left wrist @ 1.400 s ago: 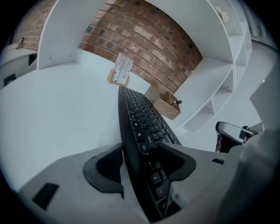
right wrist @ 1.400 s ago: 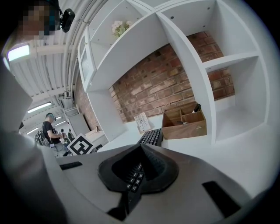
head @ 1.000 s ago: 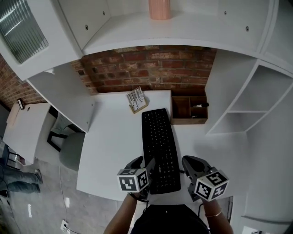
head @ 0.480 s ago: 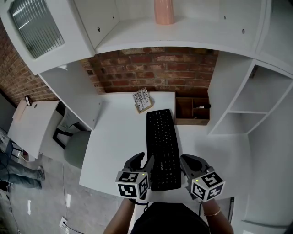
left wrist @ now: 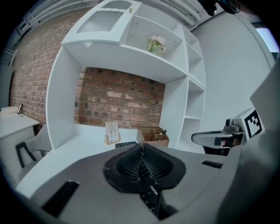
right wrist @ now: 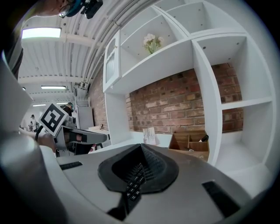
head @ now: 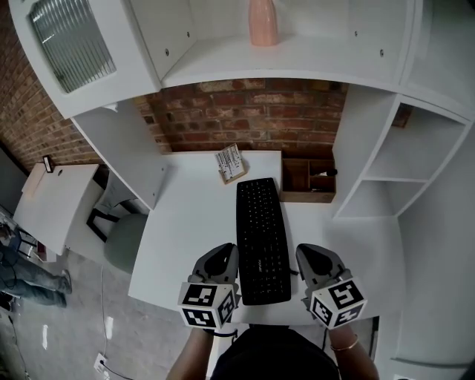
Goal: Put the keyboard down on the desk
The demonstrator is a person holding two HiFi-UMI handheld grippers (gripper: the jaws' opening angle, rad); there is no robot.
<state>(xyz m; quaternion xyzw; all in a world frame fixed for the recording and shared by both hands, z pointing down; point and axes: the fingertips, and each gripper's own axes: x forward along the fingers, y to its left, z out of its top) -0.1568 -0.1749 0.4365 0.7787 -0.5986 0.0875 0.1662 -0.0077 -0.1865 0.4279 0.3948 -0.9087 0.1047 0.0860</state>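
A black keyboard (head: pixel 262 241) lies flat and lengthwise on the white desk (head: pixel 185 223), its near end by the front edge. My left gripper (head: pixel 220 260) hovers above the desk just left of that near end; its jaws have just been closing and now meet, with nothing gripped. My right gripper (head: pixel 315 260) hovers to the right of the keyboard, jaws together too. In the left gripper view the tips (left wrist: pixel 141 146) touch, and keyboard keys (left wrist: pixel 148 192) show below through the slit. The right gripper view shows the same: tips (right wrist: pixel 141 146) together, keys (right wrist: pixel 133 186) underneath.
A brown wooden organiser (head: pixel 308 178) and a small card holder (head: pixel 231 163) stand at the back by the brick wall. White shelving (head: pixel 386 178) rises on the right, and a pink vase (head: pixel 263 22) sits on the upper shelf. A grey chair (head: pixel 122 241) stands left of the desk.
Both grippers have risen away from the desk. The left one drew back from the keyboard's left edge and its jaws went from spread to together. The keyboard has stayed on the desk.
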